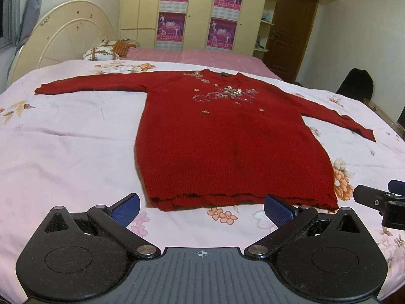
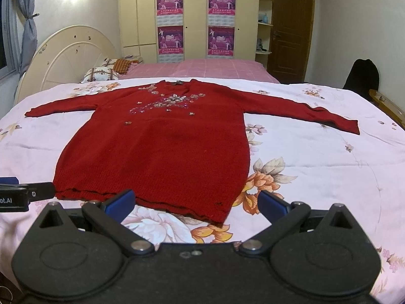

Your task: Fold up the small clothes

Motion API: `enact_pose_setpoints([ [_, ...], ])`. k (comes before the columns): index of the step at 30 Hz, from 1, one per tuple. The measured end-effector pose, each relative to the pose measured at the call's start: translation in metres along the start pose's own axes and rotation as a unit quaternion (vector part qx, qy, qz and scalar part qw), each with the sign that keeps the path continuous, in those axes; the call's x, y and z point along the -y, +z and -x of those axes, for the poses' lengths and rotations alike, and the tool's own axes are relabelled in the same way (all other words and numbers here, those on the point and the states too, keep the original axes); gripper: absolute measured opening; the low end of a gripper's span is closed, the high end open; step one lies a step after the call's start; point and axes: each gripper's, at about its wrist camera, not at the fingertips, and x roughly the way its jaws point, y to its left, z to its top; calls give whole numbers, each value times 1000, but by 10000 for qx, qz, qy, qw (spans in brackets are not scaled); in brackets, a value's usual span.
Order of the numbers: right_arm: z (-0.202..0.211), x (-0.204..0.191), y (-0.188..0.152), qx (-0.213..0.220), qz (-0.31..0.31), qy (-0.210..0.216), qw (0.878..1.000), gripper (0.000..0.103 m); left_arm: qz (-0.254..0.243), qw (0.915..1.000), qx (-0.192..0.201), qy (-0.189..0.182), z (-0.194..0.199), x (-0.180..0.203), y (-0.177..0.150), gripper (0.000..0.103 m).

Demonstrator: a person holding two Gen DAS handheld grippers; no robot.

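Observation:
A red knit sweater (image 1: pixel 227 139) with sequin flowers on the chest lies flat on the bed, sleeves spread to both sides, hem toward me; it also shows in the right wrist view (image 2: pixel 164 147). My left gripper (image 1: pixel 202 209) is open and empty just in front of the hem. My right gripper (image 2: pixel 196 204) is open and empty, over the hem's right part. The right gripper's side shows at the right edge of the left wrist view (image 1: pixel 379 202). The left gripper's side shows at the left edge of the right wrist view (image 2: pixel 25 195).
The bed carries a pale floral quilt (image 1: pixel 63 139) and a pink sheet (image 1: pixel 202 57) behind. Pillows (image 1: pixel 103 53) and a cream headboard (image 1: pixel 68 35) stand at the far left. A wardrobe (image 1: pixel 197 12), a brown door (image 1: pixel 291 30) and a dark chair (image 1: pixel 354 86) stand beyond.

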Motion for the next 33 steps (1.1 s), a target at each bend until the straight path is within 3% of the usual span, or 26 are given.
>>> enact_pose_setpoints([
  [33, -1, -1, 1, -27, 9, -7, 10000, 102, -9, 10000, 6, 5, -3, 4, -2, 103],
])
